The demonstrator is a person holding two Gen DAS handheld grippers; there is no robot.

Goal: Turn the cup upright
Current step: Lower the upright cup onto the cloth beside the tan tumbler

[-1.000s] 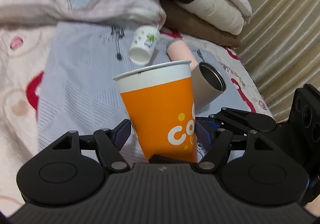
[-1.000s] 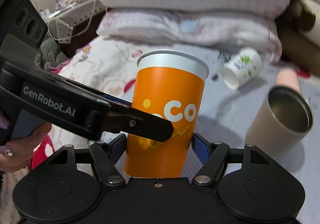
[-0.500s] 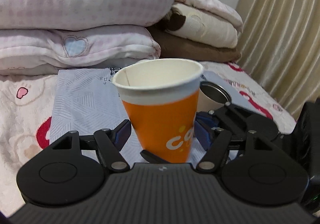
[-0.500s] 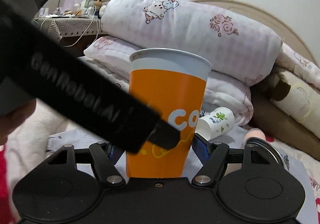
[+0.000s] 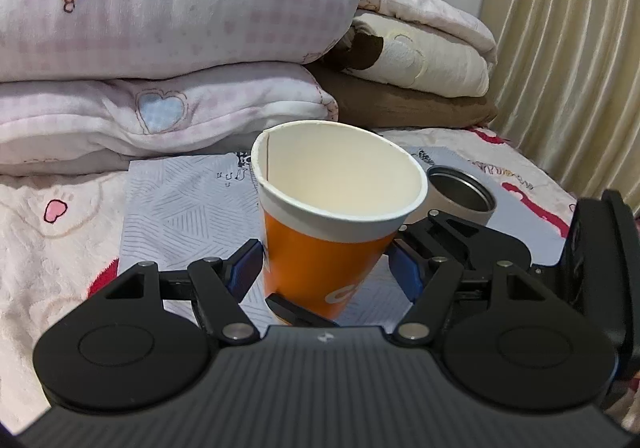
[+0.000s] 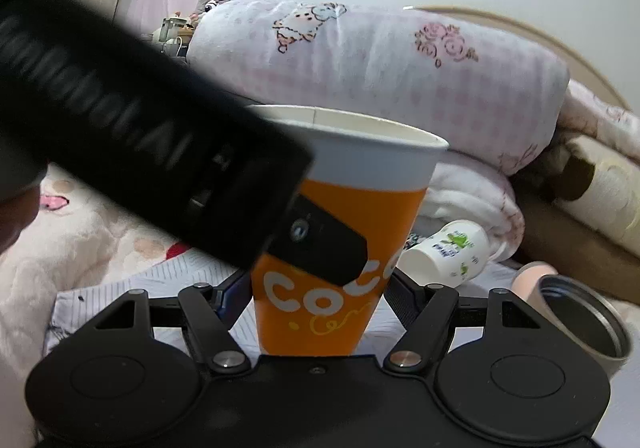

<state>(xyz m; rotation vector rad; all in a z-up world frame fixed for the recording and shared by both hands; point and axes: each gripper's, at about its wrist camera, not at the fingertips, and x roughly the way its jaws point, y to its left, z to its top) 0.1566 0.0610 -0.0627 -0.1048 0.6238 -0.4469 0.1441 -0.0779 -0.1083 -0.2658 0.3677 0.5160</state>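
An orange paper cup with a white rim (image 5: 320, 248) stands mouth up, leaning a little, between the blue pads of my left gripper (image 5: 326, 260), which is shut on its lower body. In the right wrist view the same cup (image 6: 332, 288) sits between the jaws of my right gripper (image 6: 316, 296), also shut on it. The left gripper's black finger (image 6: 320, 244) crosses the cup's front there. The cup's base is hidden behind both gripper bodies.
A grey patterned cloth (image 5: 180, 208) lies on the bed. A metal tumbler (image 5: 460, 196) stands open to the right. A small white cup (image 6: 448, 252) lies on its side near stacked pink pillows (image 5: 160, 48). Folded blankets (image 5: 420, 68) and a curtain (image 5: 580, 48) are to the right.
Both grippers have tilted and lowered with the cup, so its open mouth now shows from above in the left view. The left gripper looms closer in the right view.
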